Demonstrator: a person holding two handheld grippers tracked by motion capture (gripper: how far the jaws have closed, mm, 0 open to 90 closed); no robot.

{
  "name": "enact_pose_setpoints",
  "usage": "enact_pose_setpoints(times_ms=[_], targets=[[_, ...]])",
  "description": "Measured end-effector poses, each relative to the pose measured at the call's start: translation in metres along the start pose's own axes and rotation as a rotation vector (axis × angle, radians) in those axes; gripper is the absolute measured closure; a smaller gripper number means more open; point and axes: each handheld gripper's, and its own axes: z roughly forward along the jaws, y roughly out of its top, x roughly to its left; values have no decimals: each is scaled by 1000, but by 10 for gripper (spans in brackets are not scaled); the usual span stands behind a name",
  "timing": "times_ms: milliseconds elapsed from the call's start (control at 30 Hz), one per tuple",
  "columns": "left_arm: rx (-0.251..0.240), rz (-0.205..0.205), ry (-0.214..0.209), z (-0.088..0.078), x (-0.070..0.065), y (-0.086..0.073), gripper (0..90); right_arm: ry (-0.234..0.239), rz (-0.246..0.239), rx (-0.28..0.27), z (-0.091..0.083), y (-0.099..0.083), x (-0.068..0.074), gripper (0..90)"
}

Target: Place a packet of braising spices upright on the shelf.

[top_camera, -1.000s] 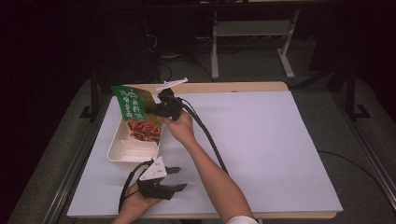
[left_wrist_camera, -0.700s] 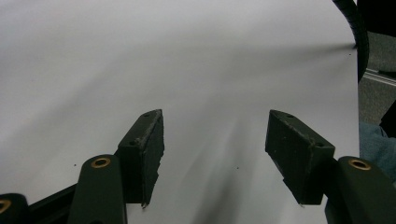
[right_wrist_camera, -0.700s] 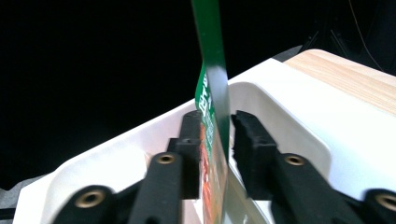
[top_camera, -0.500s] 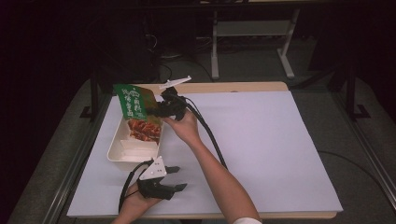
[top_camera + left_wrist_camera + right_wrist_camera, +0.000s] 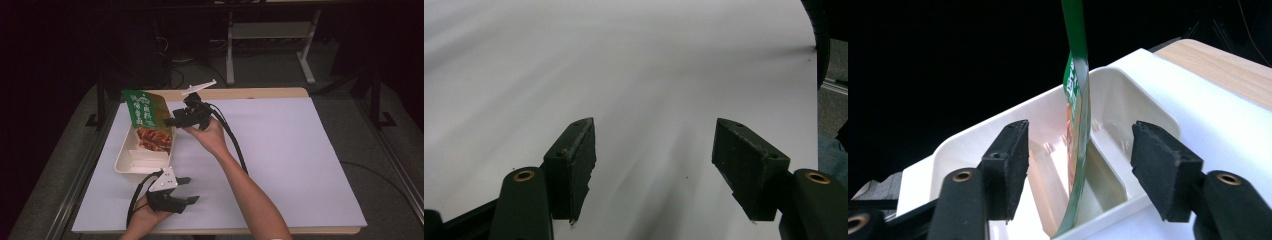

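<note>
Since a second ago the right gripper (image 5: 170,121) has barely shifted beside the green pouch (image 5: 148,120). That pouch stands on edge in the white tray (image 5: 126,161) at the table's far left, probably propped by the tray wall. It sits between the spread, unclenched jaws, untouched. Nearer, the left gripper (image 5: 192,189) rests released on the white sheet (image 5: 300,160).

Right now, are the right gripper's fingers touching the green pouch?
Apart. In the right gripper view the green pouch stands edge-on in the white tray, with open space between it and each of the fingers of the right gripper.
</note>
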Motion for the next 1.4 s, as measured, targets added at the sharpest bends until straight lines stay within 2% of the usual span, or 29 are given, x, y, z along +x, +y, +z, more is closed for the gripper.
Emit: enact_pose_setpoints(times_ms=[267, 567, 733, 1400], targets=[[5, 3, 1, 0, 0, 0, 329, -5, -5, -1, -16, -3, 0, 365], [4, 1, 6, -1, 1, -1, 323, -26, 21, 0, -38, -15, -7, 352], [5, -2, 7, -1, 1, -1, 319, -22, 38, -6, -48, -20, -10, 350], [10, -17, 19, 0, 3, -2, 300, -76, 60, 17, -88, -48, -18, 323]])
